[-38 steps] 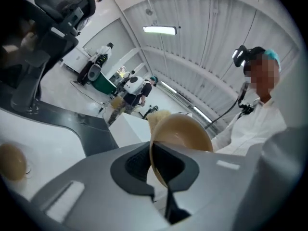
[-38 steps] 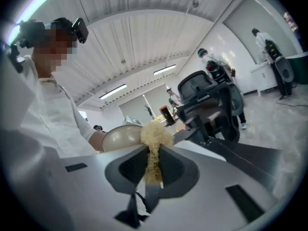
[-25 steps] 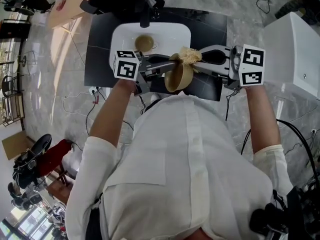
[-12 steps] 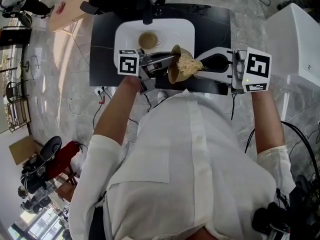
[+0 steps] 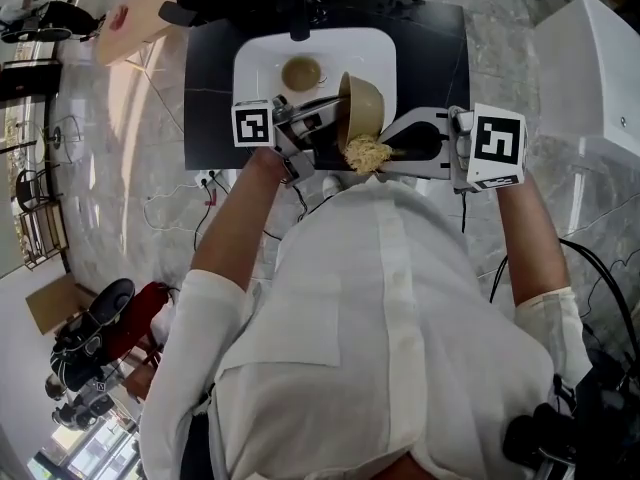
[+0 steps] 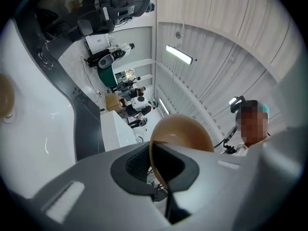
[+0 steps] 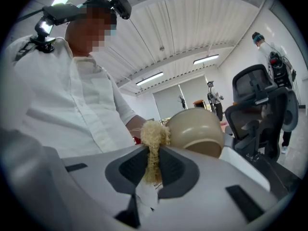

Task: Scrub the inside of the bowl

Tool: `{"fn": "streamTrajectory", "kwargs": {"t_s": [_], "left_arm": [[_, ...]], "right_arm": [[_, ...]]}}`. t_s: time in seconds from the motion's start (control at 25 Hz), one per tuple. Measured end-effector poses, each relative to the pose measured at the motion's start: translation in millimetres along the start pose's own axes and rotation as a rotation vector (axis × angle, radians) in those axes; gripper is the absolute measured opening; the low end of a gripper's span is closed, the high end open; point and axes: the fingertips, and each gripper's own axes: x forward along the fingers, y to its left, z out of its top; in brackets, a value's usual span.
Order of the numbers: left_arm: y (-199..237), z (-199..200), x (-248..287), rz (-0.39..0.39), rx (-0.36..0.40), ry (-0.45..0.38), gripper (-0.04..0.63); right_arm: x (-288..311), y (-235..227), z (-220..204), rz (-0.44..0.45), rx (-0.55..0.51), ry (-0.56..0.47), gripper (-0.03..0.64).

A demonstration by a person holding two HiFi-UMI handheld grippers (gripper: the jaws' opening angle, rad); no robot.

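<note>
Judging by position, scrubbing appears incomplete: left gripper (image 6: 158, 170) clamps the bowl (image 5: 364, 104) by its rim, while right gripper (image 7: 153, 166) pinches the fibre scrubber (image 5: 367, 154) beside the bowl, not inside.

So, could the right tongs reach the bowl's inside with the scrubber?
Probably not: the bowl, gripped at its rim by the left tongs, shows the right tongs its outer wall, and the scrubber sits outside it.

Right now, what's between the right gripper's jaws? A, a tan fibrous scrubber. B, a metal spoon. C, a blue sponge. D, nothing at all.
A: the right gripper view shows the right gripper with its jaws closed on a tan fibrous scrubber, whose tuft sticks out beside the bowl.
</note>
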Motion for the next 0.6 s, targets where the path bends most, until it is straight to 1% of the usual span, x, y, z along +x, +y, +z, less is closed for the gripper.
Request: {"fn": "streamTrajectory", "kwargs": {"t_s": [0.2,0.32,0.44,0.6], "left_arm": [[-15,8,-3,-0.068,-0.017,-0.030,0.009],[-22,6,-4,-0.102,-0.005,-0.012,0.009],[-23,0,-8,-0.075,0.047,0.040,0.009],[-24,-7,-12,-0.061,0.068,0.083,0.009]], "right_arm": [[18,-4,-18,0.011,0.000,0.051,0.048],[26,-12,-37,0.000,0.012,0.105,0.048],[28,-21,-49,-0.025,0.007,0.181,0.048],[27,-32,-60,-0.049,-0.007,0.272,0.048]]}}
